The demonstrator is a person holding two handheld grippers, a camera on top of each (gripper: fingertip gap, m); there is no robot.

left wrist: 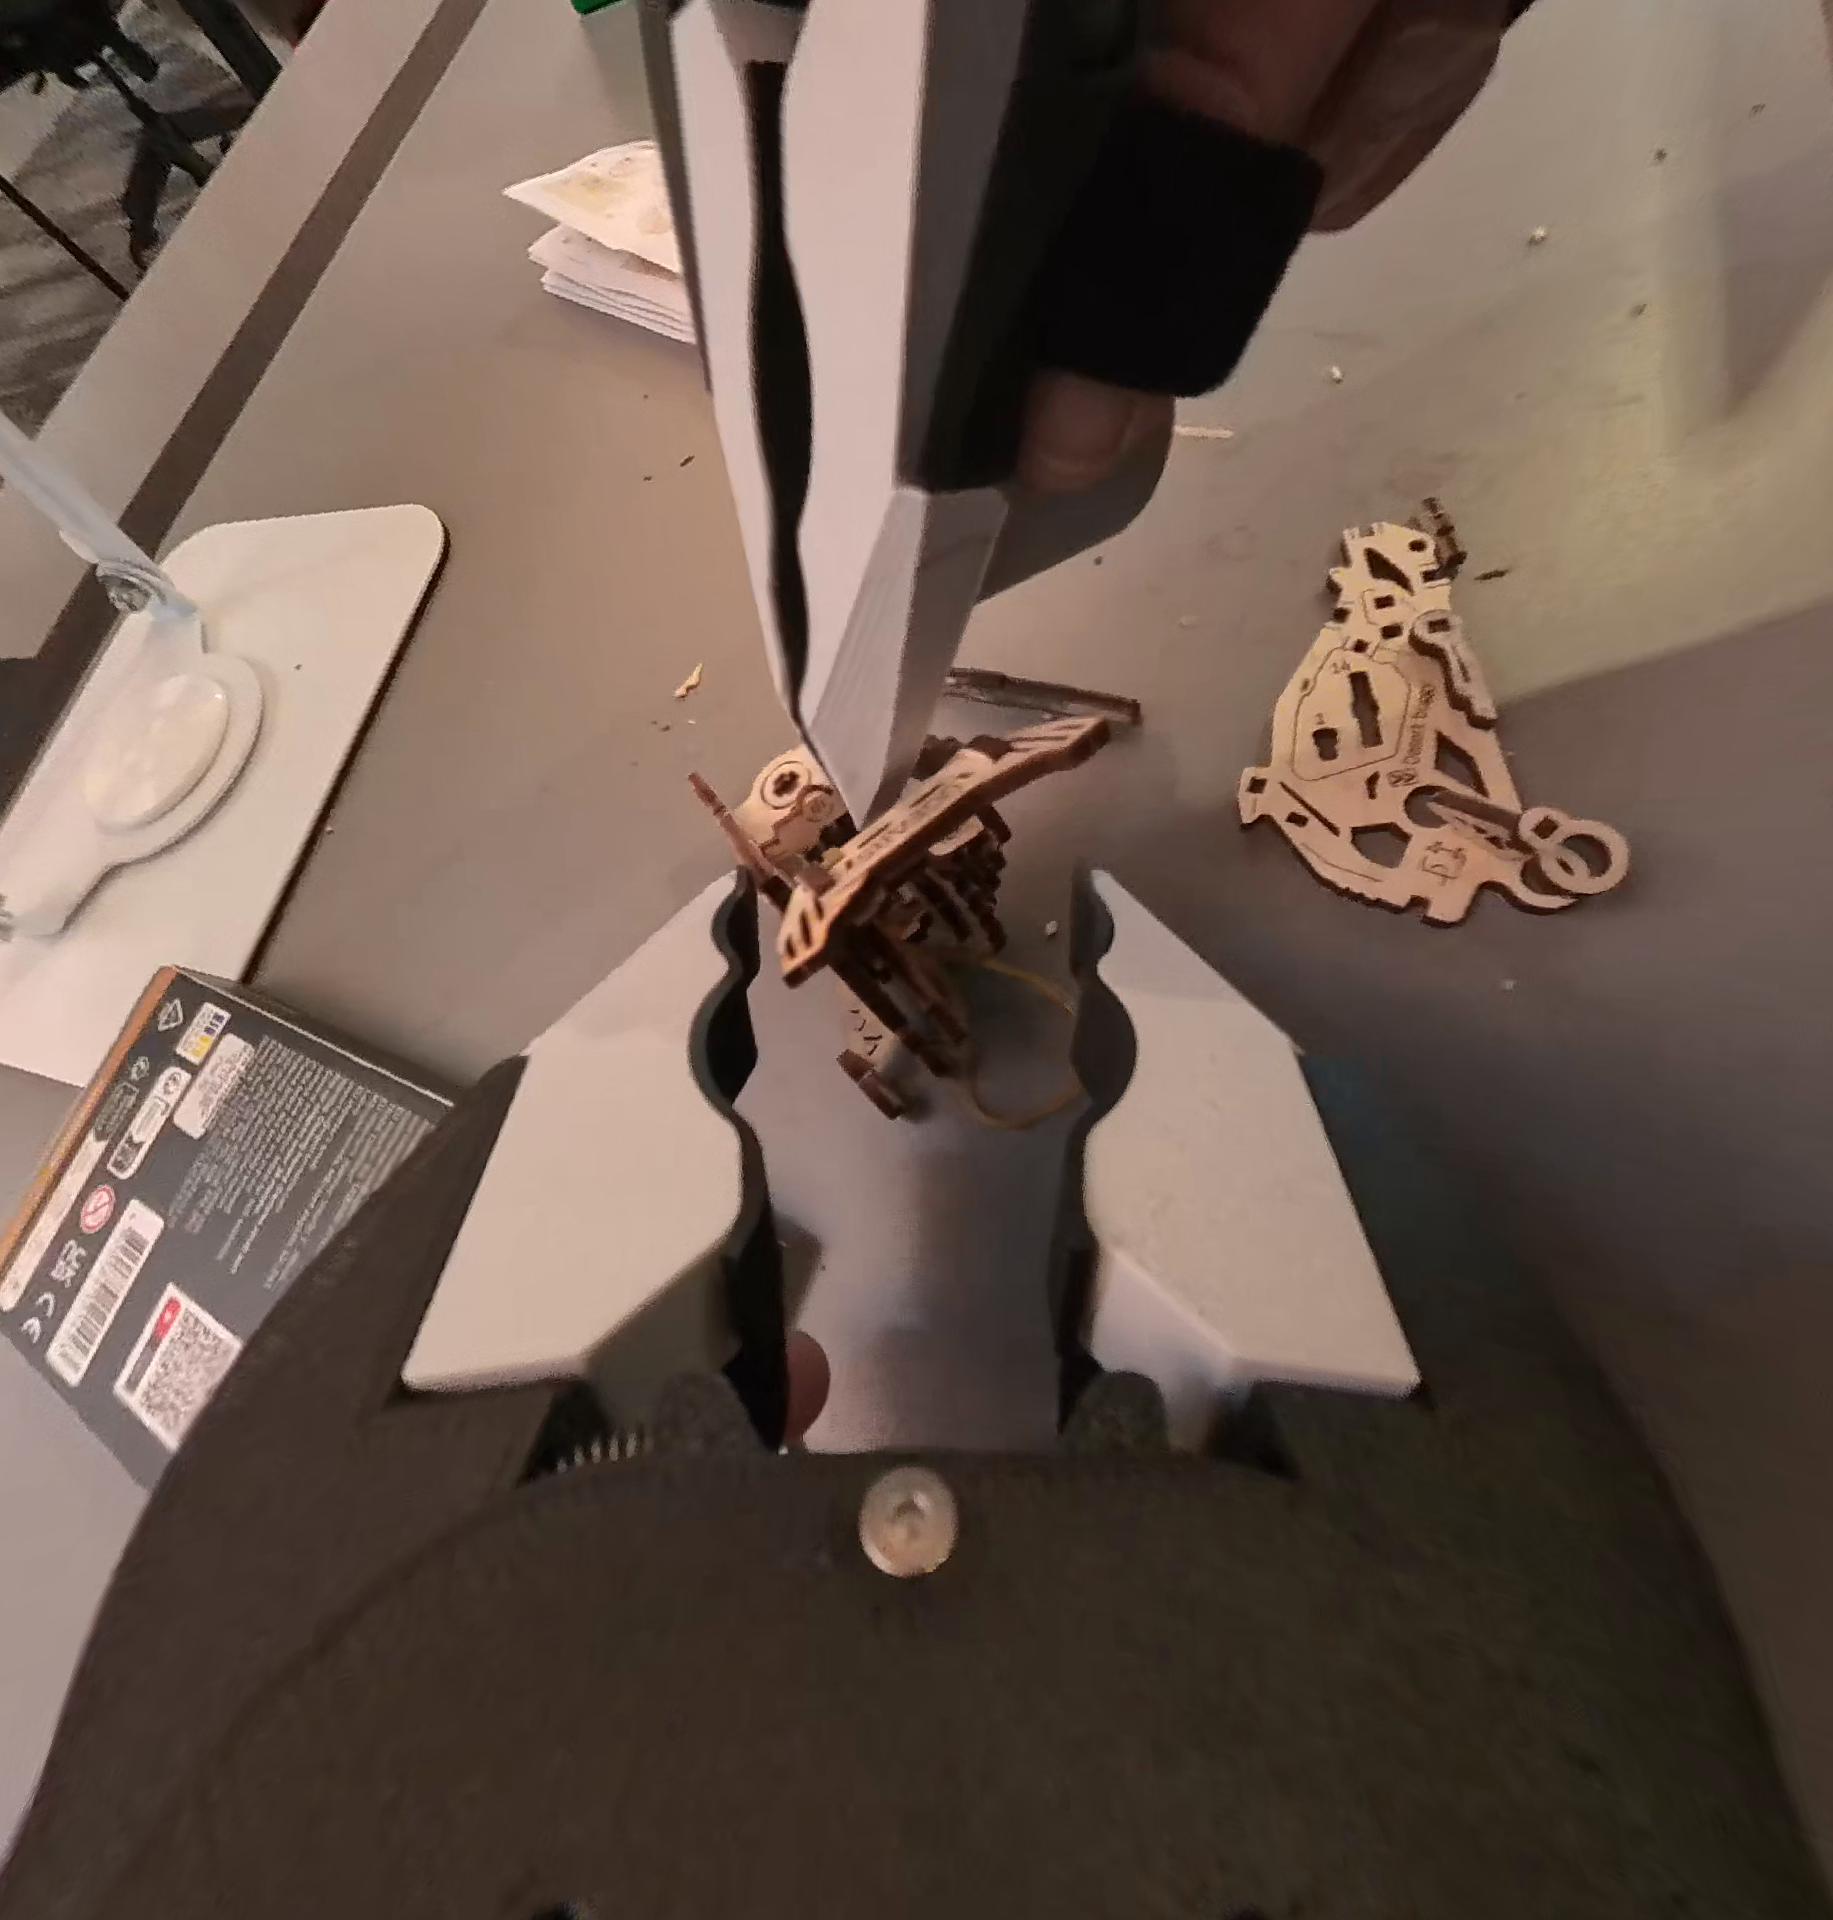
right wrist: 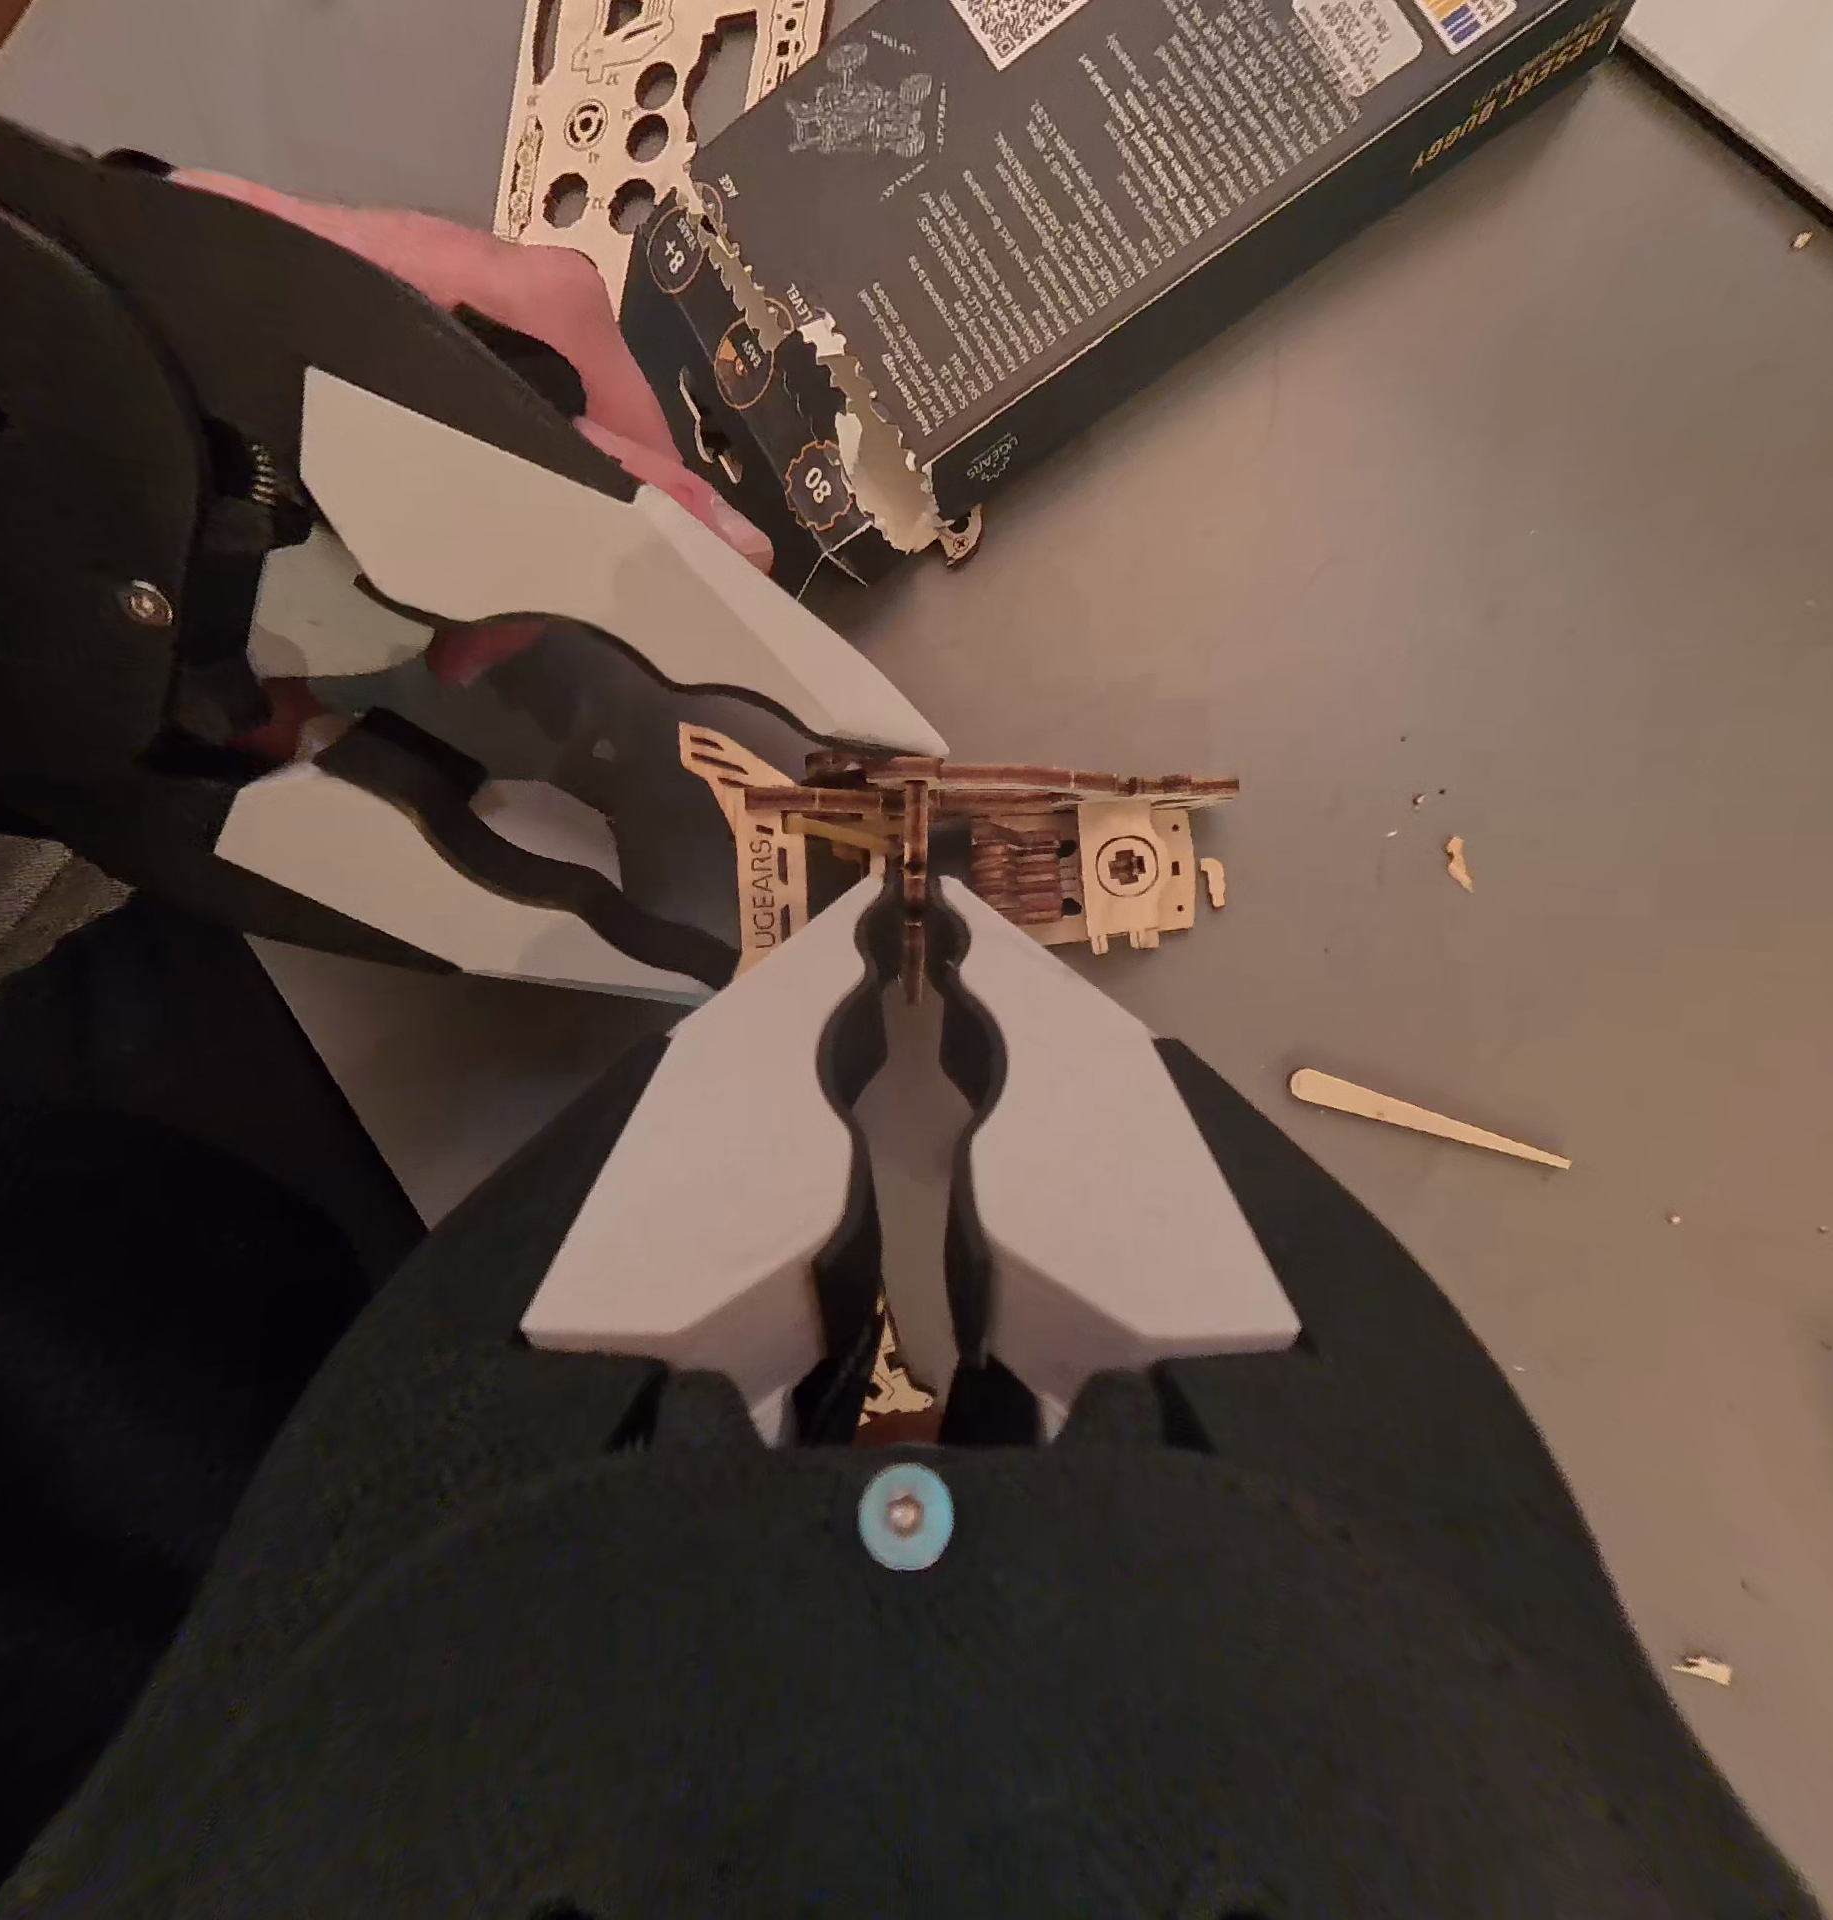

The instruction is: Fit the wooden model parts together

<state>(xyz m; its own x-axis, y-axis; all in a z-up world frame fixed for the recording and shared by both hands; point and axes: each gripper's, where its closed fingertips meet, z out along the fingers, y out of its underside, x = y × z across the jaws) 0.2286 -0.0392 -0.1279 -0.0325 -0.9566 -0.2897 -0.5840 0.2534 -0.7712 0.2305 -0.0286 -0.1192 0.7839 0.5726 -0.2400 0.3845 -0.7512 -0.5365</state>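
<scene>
A: What's on the grey tabletop (right wrist: 1514,727)?
B: A dark box (right wrist: 1151,260), its far end cut off, hiding part of a punched sheet (right wrist: 579,135).
A: And the claws?
B: Left claw (left wrist: 917,925) spread; right claw (right wrist: 914,894) pinching the wooden model (right wrist: 995,831), whose 1 thin part is half hidden.

Pale laser-cut wooden model (right wrist: 1005,842) with dark scorched edges lies on a matt grey table (right wrist: 1514,727).
</scene>
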